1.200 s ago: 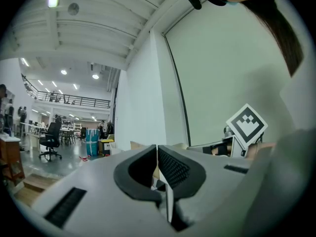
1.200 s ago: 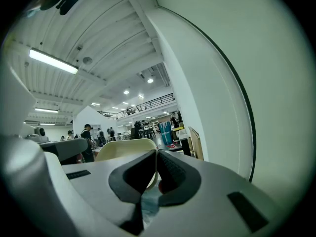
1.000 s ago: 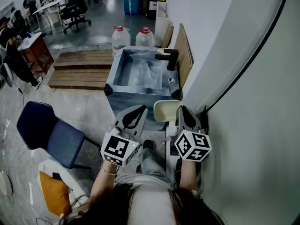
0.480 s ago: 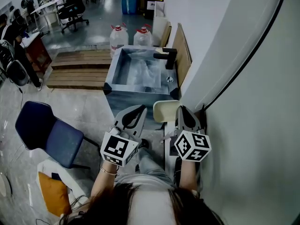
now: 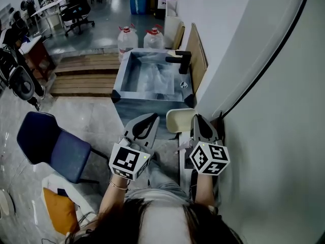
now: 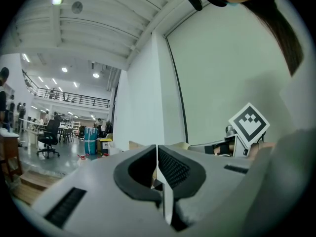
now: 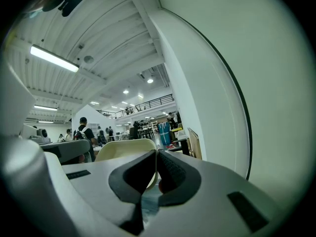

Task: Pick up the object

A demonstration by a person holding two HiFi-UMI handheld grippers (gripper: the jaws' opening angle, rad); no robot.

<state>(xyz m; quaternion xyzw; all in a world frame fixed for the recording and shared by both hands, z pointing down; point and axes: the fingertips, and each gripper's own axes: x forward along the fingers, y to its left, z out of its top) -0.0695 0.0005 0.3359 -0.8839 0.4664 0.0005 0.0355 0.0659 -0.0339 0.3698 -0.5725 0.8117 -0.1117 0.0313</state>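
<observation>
Both grippers are held close in front of the person, pointing toward 12 o'clock. The left gripper (image 5: pixel 145 122) has its jaws pressed together with nothing between them, as its own view shows (image 6: pixel 157 151). The right gripper (image 5: pixel 199 122) is likewise closed on nothing (image 7: pixel 157 154). So no object is in hand at this moment, and lifting one is what remains unshown. This fits either an approach to a grasp or a pause after something was put down. Which thing the task means cannot be singled out from here. The nearest candidates are a cream chair (image 5: pixel 177 119) just past the right jaws and a grey sink (image 5: pixel 121 83) at 12 o'clock, whose basin seems to hold crumpled clear plastic, though that is hard to read. Two water bottles (image 5: pixel 127 38) stand beyond the sink, and a blue chair (image 5: pixel 48 144) sits at 9 o'clock.
</observation>
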